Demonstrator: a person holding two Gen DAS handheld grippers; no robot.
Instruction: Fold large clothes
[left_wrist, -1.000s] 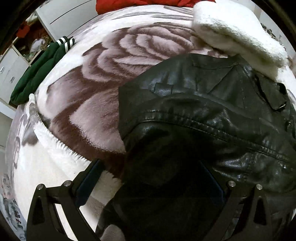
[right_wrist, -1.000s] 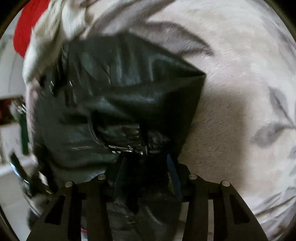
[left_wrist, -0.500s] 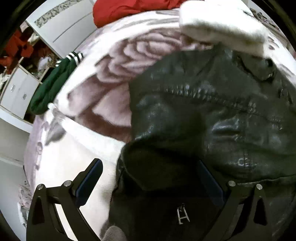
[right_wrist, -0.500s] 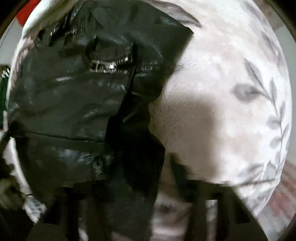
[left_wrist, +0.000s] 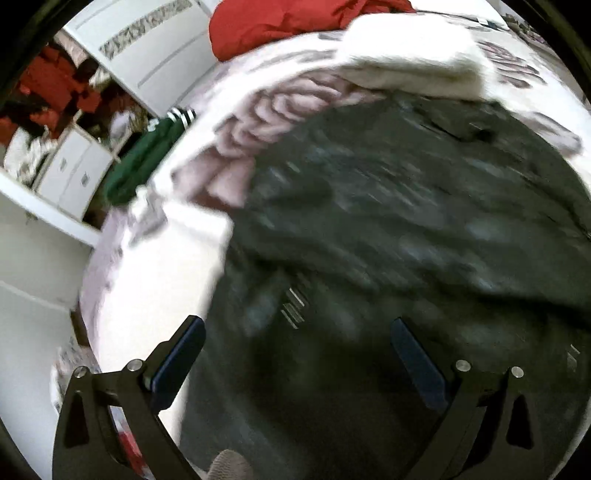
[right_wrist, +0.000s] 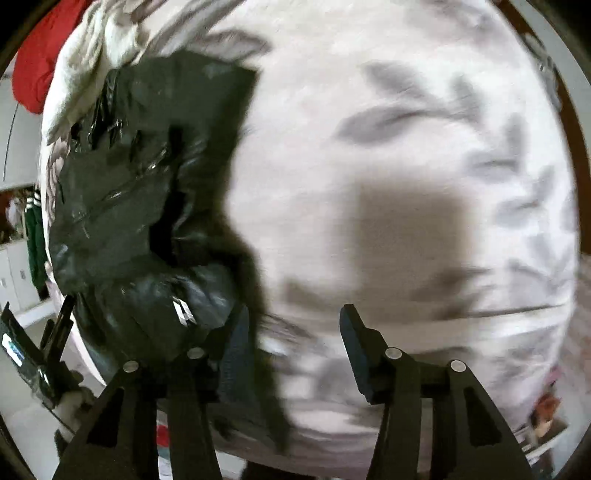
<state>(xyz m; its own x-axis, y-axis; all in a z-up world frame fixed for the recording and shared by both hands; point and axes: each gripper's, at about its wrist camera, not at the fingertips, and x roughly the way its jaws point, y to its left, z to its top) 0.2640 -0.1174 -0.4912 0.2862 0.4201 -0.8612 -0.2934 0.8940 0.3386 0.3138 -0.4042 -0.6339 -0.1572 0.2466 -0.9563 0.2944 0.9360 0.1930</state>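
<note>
Both the left tongs (left_wrist: 295, 354) and right tongs (right_wrist: 295, 332), whose jaws have just been opening, stand open and grip nothing, leaving the black leather jacket (left_wrist: 406, 206) released on the bed (right_wrist: 406, 129) below them, so its fold can settle.

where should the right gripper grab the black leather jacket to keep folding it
Probably the jacket's near free edge, the dark flap hanging by the right gripper's left finger. It is a thin loose layer lifted off the blanket, so the open jaws could slide over it from the bare blanket side; the middle is bunched and thick. Blur hides the exact hem.
</note>
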